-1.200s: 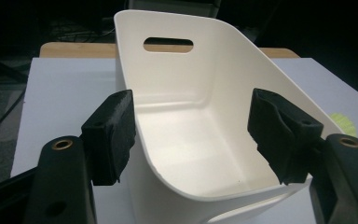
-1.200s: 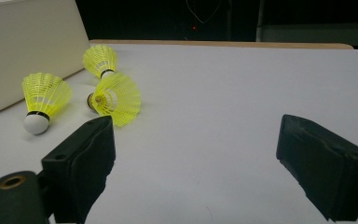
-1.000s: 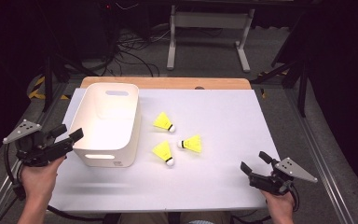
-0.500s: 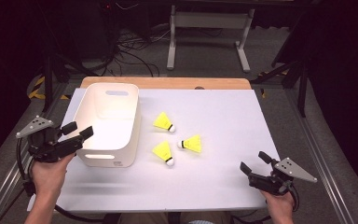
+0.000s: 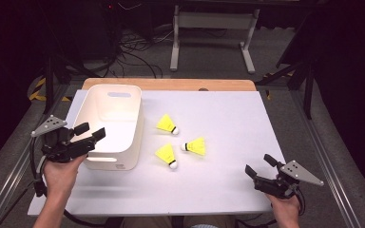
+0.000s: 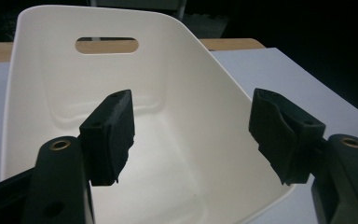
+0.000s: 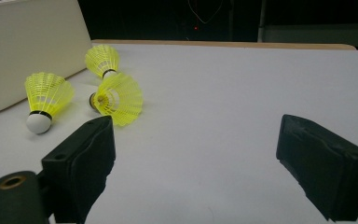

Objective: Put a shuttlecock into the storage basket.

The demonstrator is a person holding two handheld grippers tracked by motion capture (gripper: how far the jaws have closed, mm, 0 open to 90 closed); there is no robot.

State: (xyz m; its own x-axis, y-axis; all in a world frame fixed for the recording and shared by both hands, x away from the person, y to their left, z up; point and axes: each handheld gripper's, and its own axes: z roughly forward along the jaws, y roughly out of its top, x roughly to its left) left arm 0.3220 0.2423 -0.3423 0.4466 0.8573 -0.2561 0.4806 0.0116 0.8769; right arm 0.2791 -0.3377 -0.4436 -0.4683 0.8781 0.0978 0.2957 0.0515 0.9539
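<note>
While hovering at the left of the high view, left gripper (image 5: 91,133) over the near rim of the white bin (image 5: 111,110), jaws spread wide and released, grasping nothing, touching nothing visible; bin interior bare between them in the left gripper view. At lower right, right gripper (image 5: 258,166) low over the white worktop (image 5: 228,123), jaws likewise wide apart and empty. Three yellow shuttlecocks (image 5: 167,124) lying centre frame, just right of the bin, well apart from both grippers.

Left tongs (image 5: 91,134) and right tongs (image 5: 259,165) gape wide.
</note>
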